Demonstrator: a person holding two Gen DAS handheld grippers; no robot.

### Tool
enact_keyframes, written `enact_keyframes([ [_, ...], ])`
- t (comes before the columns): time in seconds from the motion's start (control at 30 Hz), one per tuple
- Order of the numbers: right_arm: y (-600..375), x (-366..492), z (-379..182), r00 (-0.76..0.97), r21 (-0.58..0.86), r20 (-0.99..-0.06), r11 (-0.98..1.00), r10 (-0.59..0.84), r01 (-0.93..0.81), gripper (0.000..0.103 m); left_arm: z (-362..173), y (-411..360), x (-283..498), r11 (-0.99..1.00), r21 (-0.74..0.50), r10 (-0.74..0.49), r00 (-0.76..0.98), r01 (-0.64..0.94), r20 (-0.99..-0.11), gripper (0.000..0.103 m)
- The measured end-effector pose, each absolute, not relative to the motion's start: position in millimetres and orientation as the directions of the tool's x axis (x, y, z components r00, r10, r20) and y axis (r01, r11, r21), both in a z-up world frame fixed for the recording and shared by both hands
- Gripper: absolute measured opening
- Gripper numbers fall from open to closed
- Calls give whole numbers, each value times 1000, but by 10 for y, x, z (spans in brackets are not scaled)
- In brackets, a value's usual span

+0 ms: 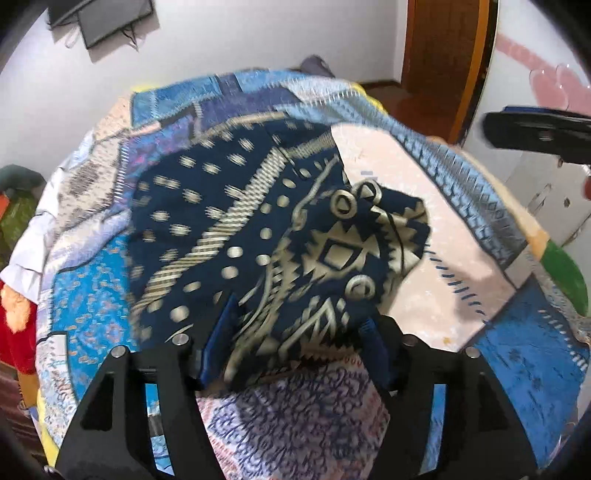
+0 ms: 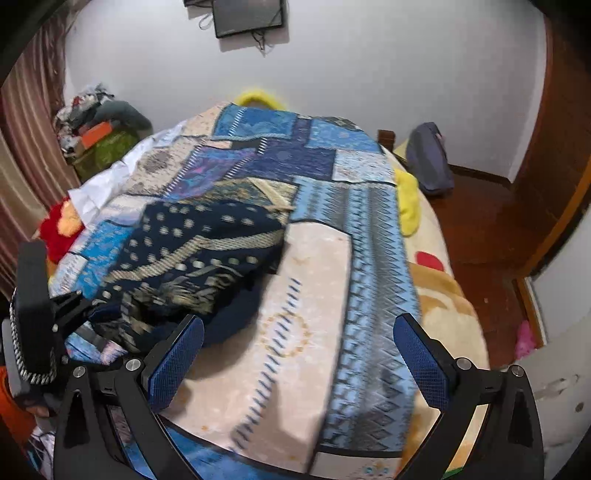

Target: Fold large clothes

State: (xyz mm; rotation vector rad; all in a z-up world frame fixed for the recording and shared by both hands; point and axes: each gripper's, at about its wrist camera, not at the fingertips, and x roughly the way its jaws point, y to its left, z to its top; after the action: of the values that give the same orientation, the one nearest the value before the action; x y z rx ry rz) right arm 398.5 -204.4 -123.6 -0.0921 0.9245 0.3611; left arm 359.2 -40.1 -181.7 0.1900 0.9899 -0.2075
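Observation:
A navy garment with a cream geometric print (image 1: 258, 236) lies bunched on the patchwork bedspread (image 1: 406, 206). My left gripper (image 1: 299, 339) stands over its near edge, fingers wide apart, with cloth lying between them; no grip shows. The garment also shows in the right wrist view (image 2: 192, 258), left of centre. My right gripper (image 2: 299, 354) is open and empty above the cream and blue patch of the bedspread (image 2: 325, 295), to the right of the garment. The left gripper's body (image 2: 33, 314) shows at the left edge there. The right gripper's body (image 1: 535, 133) shows at the upper right of the left wrist view.
The bed fills both views. A pile of clothes and boxes (image 2: 96, 129) stands at the far left by a curtain. A grey bag (image 2: 428, 162) lies on the wooden floor (image 2: 487, 236) to the right. A screen (image 2: 247, 16) hangs on the far wall.

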Motion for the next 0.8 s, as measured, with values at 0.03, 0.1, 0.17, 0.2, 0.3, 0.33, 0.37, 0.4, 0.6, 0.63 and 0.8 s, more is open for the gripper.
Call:
enact_keyframes([
  [0.03,-1994,3979,-1212,544,95,-789,931,285,-351,102,-1758,-380,3514,964,71,-83,543,255,-836,68],
  [0.1,-1877,3987,-1183,532,132,-781,920,326,-370,102,-1645,-265,3416,970,77,-70,566,232,-821,73],
  [0.17,-1764,4008,-1164,522,154,-777,910,353,-385,102,-1560,-112,3399,978,74,-56,587,195,-808,75],
  [0.2,-1688,4023,-1159,516,166,-774,903,368,-396,102,-1513,-40,3387,983,69,-49,598,173,-800,75],
  [0.3,-1431,4062,-1189,493,194,-768,883,408,-428,102,-1402,255,3425,994,59,-15,631,96,-776,81],
  [0.33,-1333,4083,-1230,481,203,-771,877,417,-436,102,-1392,368,3452,996,65,9,643,63,-766,84],
  [0.37,-1251,4097,-1278,468,209,-775,872,424,-443,102,-1399,444,3488,997,70,27,646,41,-763,87],
  [0.4,-1162,4119,-1344,453,213,-783,867,427,-450,102,-1430,524,3526,997,73,44,644,19,-764,88],
  [0.6,-816,4200,-2079,300,188,-888,871,349,-454,102,-1953,825,3773,999,36,28,552,3,-834,90],
  [0.63,-815,4187,-2218,272,179,-904,870,329,-460,102,-2040,869,3770,1000,11,7,541,5,-841,92],
  [0.8,-1103,4119,-2490,212,209,-918,862,336,-462,102,-2182,924,3617,997,64,34,547,36,-836,94],
])
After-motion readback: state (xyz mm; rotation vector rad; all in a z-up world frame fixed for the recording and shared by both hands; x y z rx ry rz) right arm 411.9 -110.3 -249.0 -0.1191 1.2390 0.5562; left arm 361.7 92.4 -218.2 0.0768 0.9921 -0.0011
